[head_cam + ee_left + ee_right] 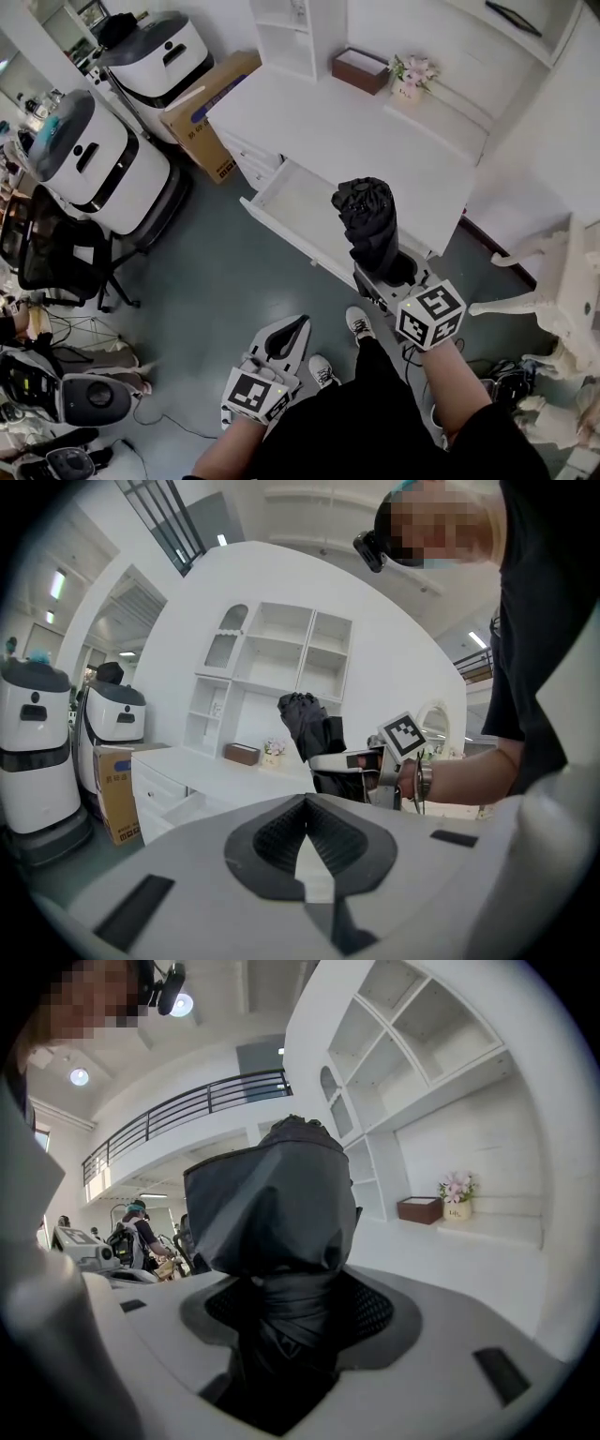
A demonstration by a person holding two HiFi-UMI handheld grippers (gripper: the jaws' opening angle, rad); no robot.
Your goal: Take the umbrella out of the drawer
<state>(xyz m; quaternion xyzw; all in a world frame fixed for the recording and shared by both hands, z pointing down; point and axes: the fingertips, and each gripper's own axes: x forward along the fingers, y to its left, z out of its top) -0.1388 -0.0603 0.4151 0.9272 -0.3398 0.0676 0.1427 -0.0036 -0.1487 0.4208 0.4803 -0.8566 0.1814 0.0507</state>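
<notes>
A folded black umbrella (370, 225) stands upright in my right gripper (392, 273), whose jaws are shut on its lower part, above the front of the open white drawer (281, 208). In the right gripper view the umbrella (277, 1241) fills the space between the jaws. My left gripper (281, 342) hangs low near the person's legs, shut, with nothing in it. The left gripper view shows its own closed jaws (307, 841) and, beyond them, the umbrella (307, 728) held by the right gripper.
The drawer belongs to a white desk (356, 131) carrying a brown box (360, 69) and a small flower pot (412, 77). Two white robot units (94, 164) and a cardboard box (208, 108) stand to the left. A black chair (52, 248) and a white ornate seat (558, 281) flank the floor.
</notes>
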